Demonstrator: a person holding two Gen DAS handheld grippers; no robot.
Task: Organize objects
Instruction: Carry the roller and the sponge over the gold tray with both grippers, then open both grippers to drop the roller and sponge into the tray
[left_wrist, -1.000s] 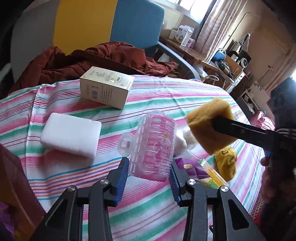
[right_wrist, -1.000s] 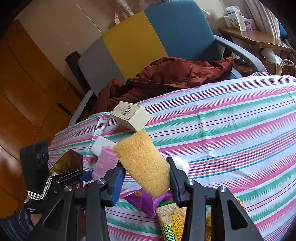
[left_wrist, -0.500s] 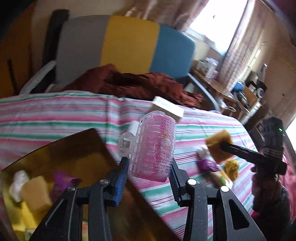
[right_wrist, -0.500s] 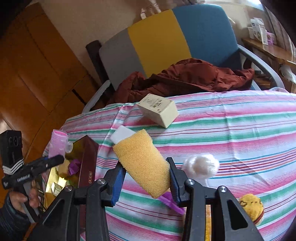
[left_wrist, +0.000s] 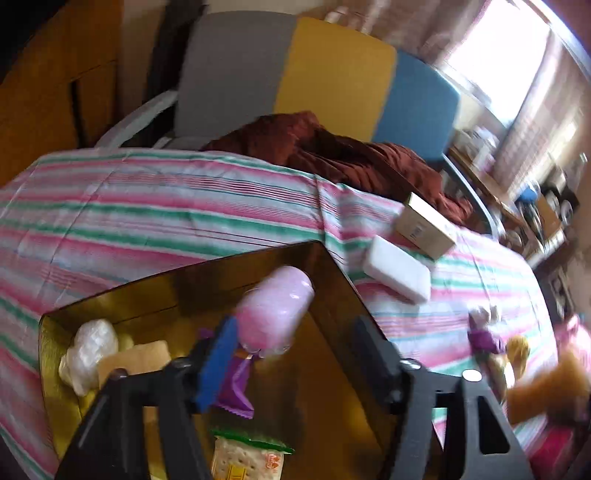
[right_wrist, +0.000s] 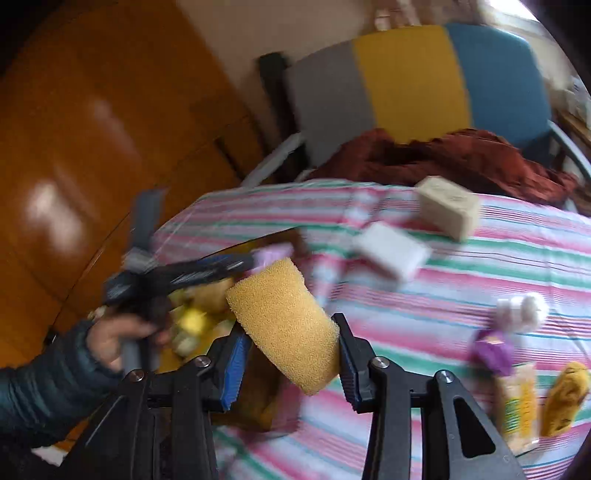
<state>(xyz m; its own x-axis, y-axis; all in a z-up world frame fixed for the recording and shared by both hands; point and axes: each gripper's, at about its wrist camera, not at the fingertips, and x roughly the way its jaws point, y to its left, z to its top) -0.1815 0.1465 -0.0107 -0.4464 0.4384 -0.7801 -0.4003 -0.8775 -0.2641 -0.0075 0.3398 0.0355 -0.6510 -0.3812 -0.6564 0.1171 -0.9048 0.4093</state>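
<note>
My left gripper hangs over the gold-lined box with its jaws opening. The pink bristle brush lies between them, leaning against the left blue pad and clear of the right finger. In the right wrist view the same brush shows at the left gripper's tips above the box. My right gripper is shut on the yellow sponge, just right of the box. Inside the box lie a white wad, a tan sponge, a purple packet and a cracker packet.
On the striped cloth lie a white foam block, a beige carton, a purple packet, a cotton wad, a cracker packet and a yellow lump. A chair with a red-brown garment stands behind.
My left gripper swung left over the box and its jaws parted, freeing the pink brush. My right gripper carried the yellow sponge left, close to the box.
</note>
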